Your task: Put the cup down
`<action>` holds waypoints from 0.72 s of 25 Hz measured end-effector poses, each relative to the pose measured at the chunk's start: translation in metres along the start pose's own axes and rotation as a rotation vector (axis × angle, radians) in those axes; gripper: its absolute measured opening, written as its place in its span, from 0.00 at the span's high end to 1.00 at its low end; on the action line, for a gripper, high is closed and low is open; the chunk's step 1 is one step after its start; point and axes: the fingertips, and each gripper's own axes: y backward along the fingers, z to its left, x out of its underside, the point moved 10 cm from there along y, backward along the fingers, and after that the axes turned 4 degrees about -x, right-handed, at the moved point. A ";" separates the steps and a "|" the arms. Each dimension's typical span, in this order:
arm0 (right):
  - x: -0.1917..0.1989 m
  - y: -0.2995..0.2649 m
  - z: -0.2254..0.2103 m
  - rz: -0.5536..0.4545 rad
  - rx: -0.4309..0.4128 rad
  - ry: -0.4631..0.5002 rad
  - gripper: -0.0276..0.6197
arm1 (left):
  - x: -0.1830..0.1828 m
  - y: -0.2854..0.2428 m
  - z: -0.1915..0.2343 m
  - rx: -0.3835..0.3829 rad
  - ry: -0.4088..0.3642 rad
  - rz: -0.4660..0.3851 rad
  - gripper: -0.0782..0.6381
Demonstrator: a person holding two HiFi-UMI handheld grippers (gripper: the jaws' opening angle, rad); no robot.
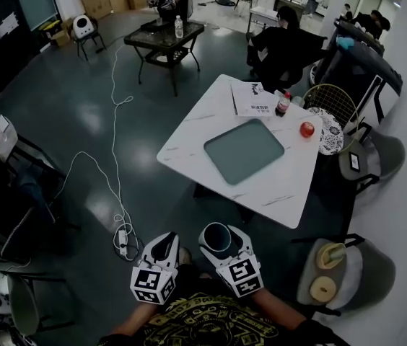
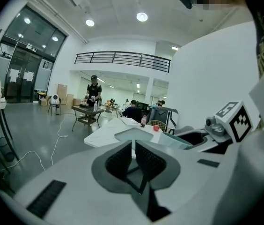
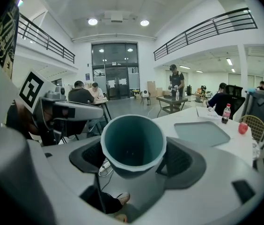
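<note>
R gripper [image 1: 223,246] is clamped on the teal cup [image 3: 133,142]; 1 pad on each side of its wall, mouth open toward the gripper cam, nothing visible inside; in the head view the cup's rim faces up. The cup sits low in front of my torso, over the dark floor [image 1: 81,121], short of the white marble table [image 1: 211,117] and not touching it.

L gripper [image 2: 133,160] is just beside the R one, the 2 marker cubes close together; its ribbed pads [image 2: 119,161] are drawn in w/ only a sliver of gap; nothing held.

On the table: a grey-green tray [image 1: 244,151] approx. mid-top, bare; a red round item [image 1: 307,129] near the far R edge; a red-label bottle [image 1: 283,104] beside some papers [image 1: 252,99] at the far side.

A white cable [image 1: 113,166] snakes across the floor to a power strip [image 1: 123,241] near the L gripper. A chair [image 1: 348,272] to my R carries 2 round tan items; can't tell what they are.
</note>
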 end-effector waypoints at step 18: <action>-0.047 -0.039 -0.028 0.018 0.170 -0.022 0.38 | -0.036 -0.076 0.047 0.163 -0.008 0.009 0.84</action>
